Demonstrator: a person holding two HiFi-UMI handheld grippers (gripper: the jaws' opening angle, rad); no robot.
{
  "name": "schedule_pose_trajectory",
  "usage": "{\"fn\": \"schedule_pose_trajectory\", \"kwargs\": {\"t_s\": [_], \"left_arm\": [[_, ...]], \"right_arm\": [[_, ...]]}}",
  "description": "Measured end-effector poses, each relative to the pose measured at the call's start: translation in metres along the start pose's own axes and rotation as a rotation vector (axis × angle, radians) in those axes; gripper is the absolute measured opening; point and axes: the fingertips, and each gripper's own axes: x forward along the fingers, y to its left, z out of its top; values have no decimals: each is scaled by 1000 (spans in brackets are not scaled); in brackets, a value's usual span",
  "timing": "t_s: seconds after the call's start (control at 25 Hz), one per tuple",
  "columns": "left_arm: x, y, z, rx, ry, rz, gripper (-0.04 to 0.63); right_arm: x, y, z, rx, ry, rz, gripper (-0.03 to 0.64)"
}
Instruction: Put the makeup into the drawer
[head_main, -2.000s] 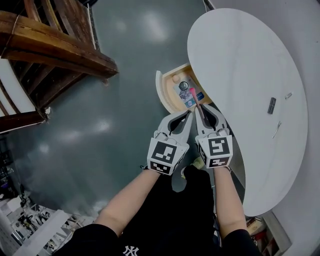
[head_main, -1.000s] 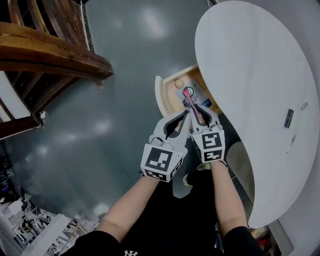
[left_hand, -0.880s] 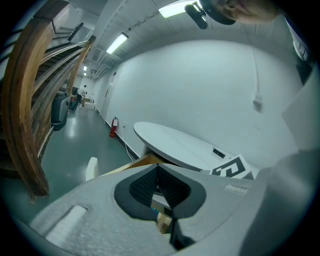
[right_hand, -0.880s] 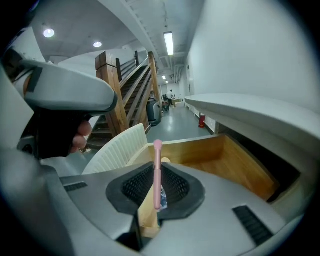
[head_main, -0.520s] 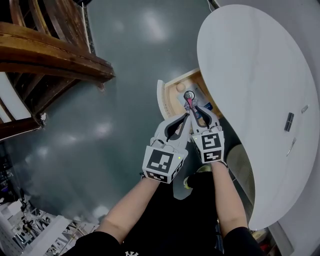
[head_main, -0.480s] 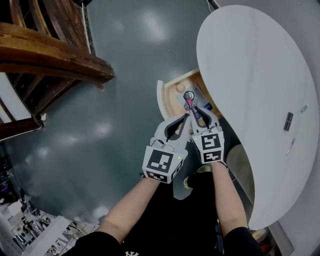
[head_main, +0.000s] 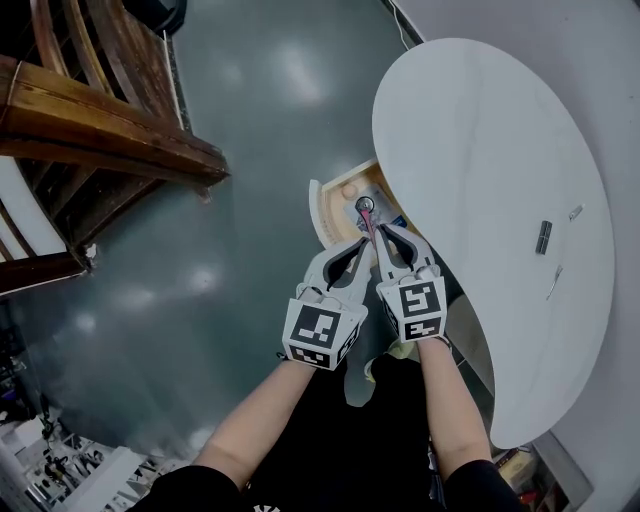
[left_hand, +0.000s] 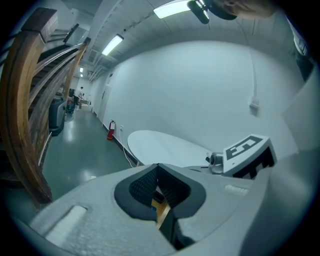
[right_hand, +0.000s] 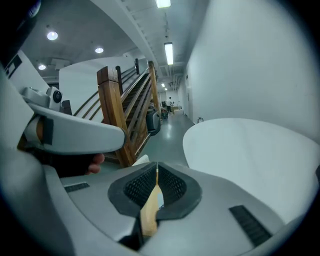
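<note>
Far left there's a wooden staircase (head_main: 110, 130) over a shiny grey floor (head_main: 230, 270). Moving right, a small wooden drawer (head_main: 318, 206) sticks out open from under the edge of the white oval table (head_main: 480, 150). There's already stuff in it: a little round cream thing (head_main: 349, 190), a round compact (head_main: 365, 203) and a blue and white packet (head_main: 388, 216).

Both grippers sit side by side right at the near end of the drawer, tips pointing into it. The left gripper (head_main: 362, 244) has its jaws pressed together with nothing in them; its own view only shows a sliver of drawer wood through the slit. The right gripper (head_main: 379, 233) is just beside it, almost touching, with its jaws pinched on a thin pink makeup stick (head_main: 369, 222). The stick pokes out past the tips and hangs over the inside of the drawer, its far end close to the compact. I can't tell whether it touches anything in there.

Further right on the tabletop, well away from the drawer, there's a small dark bar (head_main: 543, 237) and a thin pale stick (head_main: 555, 268). Both are too small to make out properly.
</note>
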Motion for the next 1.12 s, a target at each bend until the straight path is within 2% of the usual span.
{"fn": "schedule_pose_trajectory", "kwargs": {"t_s": [0.28,0.64,1.12], "left_arm": [[-25,-22,41,21,-19,-12,9],[-53,-58,102,45,-76,-44,9],[-85,-92,160,76,-152,-60,9]], "right_arm": [[-48,11,51,3,-42,-9,18],[-107,10,128,17,-145,-38,15],[-173,8,185,-8,-244,-75,15]]}}
